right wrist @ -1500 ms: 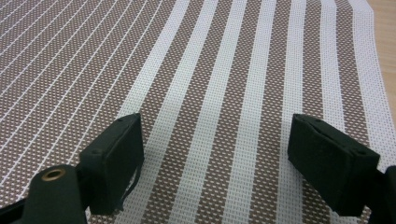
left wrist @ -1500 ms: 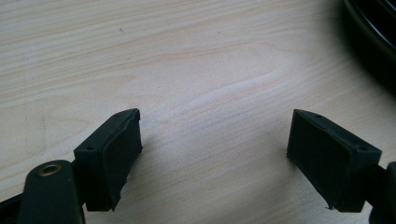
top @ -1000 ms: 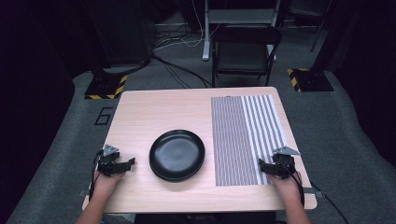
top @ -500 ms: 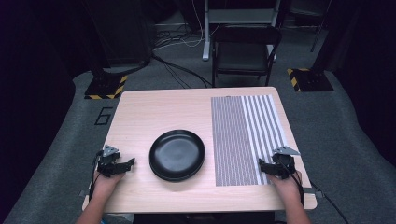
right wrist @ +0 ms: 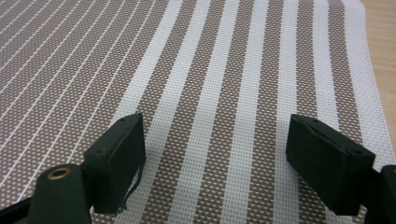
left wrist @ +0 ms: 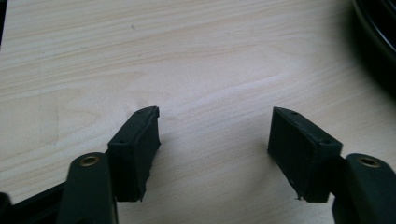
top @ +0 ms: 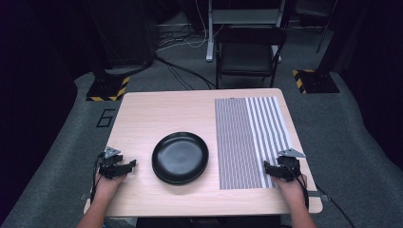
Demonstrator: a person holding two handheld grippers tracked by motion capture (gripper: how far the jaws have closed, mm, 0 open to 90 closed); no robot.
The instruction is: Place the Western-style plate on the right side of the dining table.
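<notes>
Left gripper [top: 127, 166] and right gripper [top: 269, 169] (hand-held) gape, low.

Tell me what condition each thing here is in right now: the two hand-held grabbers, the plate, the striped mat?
Left gripper: fingers open, empty, over bare wood.
Right gripper: fingers open, empty, over the mat.
Black plate: upright, empty, beside the mat.
Striped mat: spread flat on the table.

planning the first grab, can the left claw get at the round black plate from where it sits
Probably yes. The left claw rests open on the light wooden table, just left of the round black plate, with bare wood between them and nothing blocking the plate's near rim.
</notes>
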